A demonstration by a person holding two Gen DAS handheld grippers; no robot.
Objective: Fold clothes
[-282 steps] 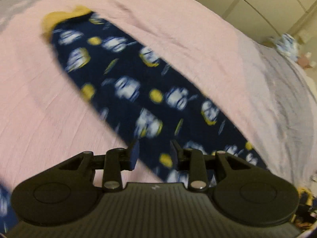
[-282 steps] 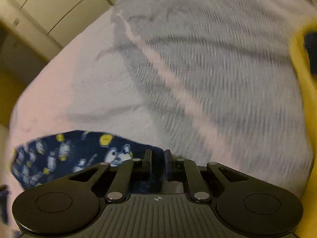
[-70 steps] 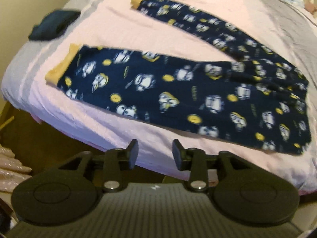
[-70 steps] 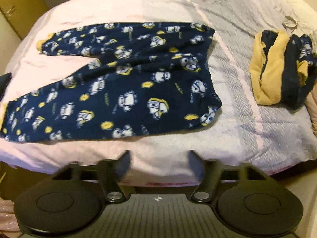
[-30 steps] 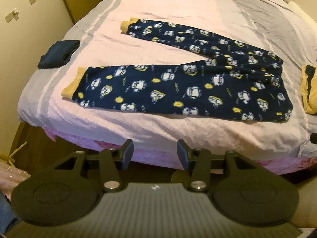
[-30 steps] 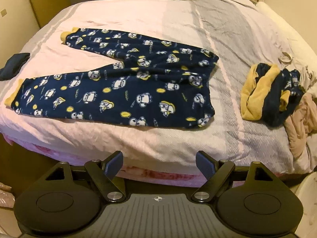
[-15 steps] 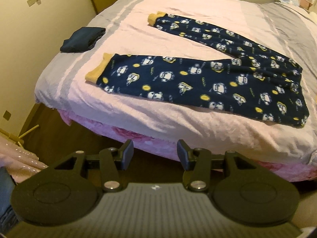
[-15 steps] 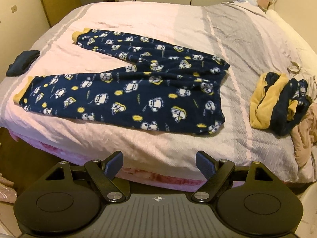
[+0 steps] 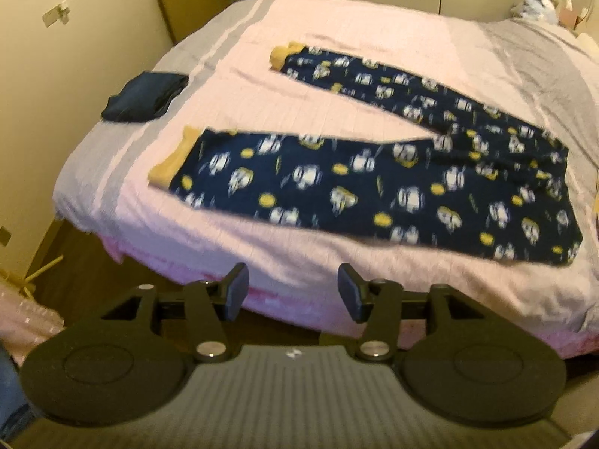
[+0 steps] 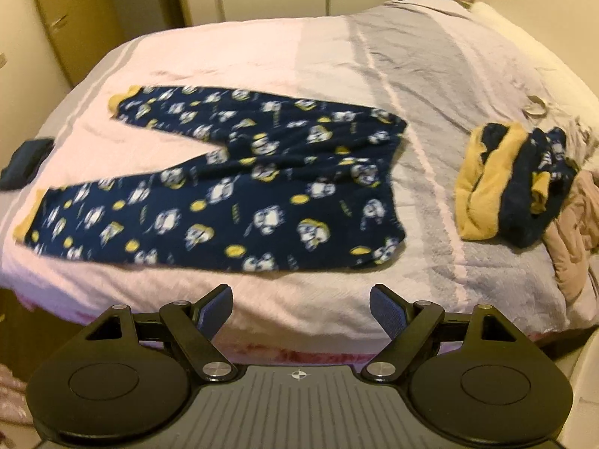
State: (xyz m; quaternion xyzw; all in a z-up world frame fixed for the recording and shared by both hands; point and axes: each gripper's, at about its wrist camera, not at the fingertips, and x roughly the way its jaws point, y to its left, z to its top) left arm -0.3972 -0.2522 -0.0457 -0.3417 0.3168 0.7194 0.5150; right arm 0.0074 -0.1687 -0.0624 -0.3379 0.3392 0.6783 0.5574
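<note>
Navy pyjama trousers (image 9: 374, 183) with white and yellow cartoon print and yellow cuffs lie spread flat on the bed, legs apart in a V, cuffs to the left, waist to the right. They also show in the right wrist view (image 10: 232, 187). My left gripper (image 9: 292, 290) is open and empty, held off the bed's near edge below the near leg. My right gripper (image 10: 299, 308) is wide open and empty, off the near edge below the waist end.
The bed (image 10: 393, 60) has a pink and grey cover. A folded navy item (image 9: 146, 95) lies at its left edge. A crumpled yellow and navy garment (image 10: 513, 183) and a beige garment (image 10: 576, 232) lie at the right. Wardrobe doors stand behind.
Both grippers have moved closer to the bed's near edge, so the trousers look larger. The trousers have not moved. Both grippers stay open.
</note>
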